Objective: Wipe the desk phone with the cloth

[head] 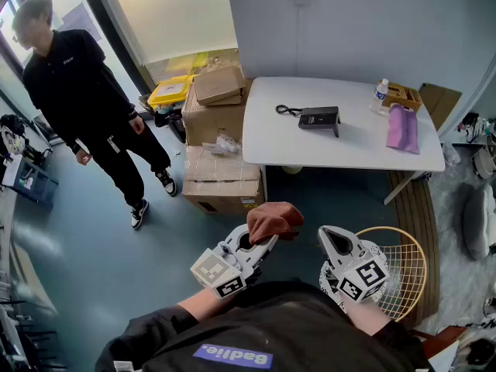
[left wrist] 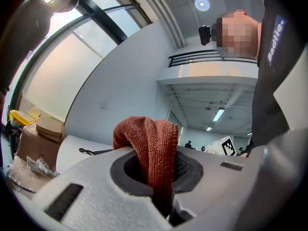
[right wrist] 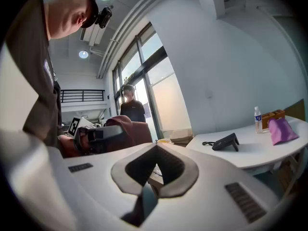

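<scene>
The black desk phone (head: pixel 318 118) with its coiled cord sits mid-table on the white table (head: pixel 341 149), well ahead of both grippers. My left gripper (head: pixel 262 235) is shut on a rust-red cloth (head: pixel 273 218), which bulges out past its tips; the cloth (left wrist: pixel 148 146) fills the left gripper view between the jaws of the left gripper (left wrist: pixel 159 160). My right gripper (head: pixel 333 239) is shut with nothing in it, level with the left one. In the right gripper view the right gripper (right wrist: pixel 155 150) points left of the phone (right wrist: pixel 226 141).
A pink cloth (head: pixel 403 128), a water bottle (head: pixel 380 93) and a wooden box (head: pixel 404 95) lie at the table's right end. Cardboard boxes (head: pixel 221 142) are stacked left of the table. A person (head: pixel 85 91) stands at the far left. A wicker chair (head: pixel 403 266) is below right.
</scene>
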`<state>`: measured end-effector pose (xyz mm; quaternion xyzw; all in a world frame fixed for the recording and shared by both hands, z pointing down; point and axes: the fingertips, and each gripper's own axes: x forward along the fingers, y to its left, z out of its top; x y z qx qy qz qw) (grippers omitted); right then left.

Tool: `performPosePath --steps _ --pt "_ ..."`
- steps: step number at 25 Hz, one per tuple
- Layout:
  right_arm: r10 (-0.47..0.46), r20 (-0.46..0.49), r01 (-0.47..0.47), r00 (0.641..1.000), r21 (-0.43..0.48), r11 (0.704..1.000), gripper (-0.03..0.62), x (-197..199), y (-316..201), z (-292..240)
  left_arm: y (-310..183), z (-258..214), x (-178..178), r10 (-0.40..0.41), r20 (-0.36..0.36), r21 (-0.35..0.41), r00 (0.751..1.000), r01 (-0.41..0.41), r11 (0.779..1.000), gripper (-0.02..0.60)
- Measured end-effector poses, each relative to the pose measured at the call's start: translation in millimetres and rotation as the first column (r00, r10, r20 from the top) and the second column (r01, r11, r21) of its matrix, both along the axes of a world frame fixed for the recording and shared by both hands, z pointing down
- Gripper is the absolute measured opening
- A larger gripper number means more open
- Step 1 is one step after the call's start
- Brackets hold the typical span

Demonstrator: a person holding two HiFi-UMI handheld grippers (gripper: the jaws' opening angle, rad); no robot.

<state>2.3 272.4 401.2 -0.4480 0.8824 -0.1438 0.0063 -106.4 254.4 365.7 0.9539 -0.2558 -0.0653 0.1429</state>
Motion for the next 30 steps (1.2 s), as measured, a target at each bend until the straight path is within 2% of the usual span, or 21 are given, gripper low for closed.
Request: performPosePath --steps 11,19,26,30 --pt "-0.036 0.027 0.036 0.999 0.008 0.999 0.026 57.9 6.1 15.2 13.7 6.8 63.5 -0.019 0.009 0.015 1.0 0.019 1.0 0.032" --pt "-0.035 0.073 0.035 0.997 0.012 0.999 0.026 75.0 -2.2 15.9 6.5 6.7 77.0 -0.025 0.02 0.013 0.999 0.025 1.0 0.032" --pt "-0.021 0.06 0.021 0.998 0.002 1.0 0.026 80.3 -31.1 20.3 -32.3 8.9 87.7 0.014 0.018 0.017 1.0 -0.015 1.0 0.032" --pt "0.027 0.032 -0.027 0.999 -0.007 1.0 0.026 86.1 -63.1 22.5 -73.6 13.1 91.2 0.05 -0.006 0.014 0.999 -0.05 0.999 0.032"
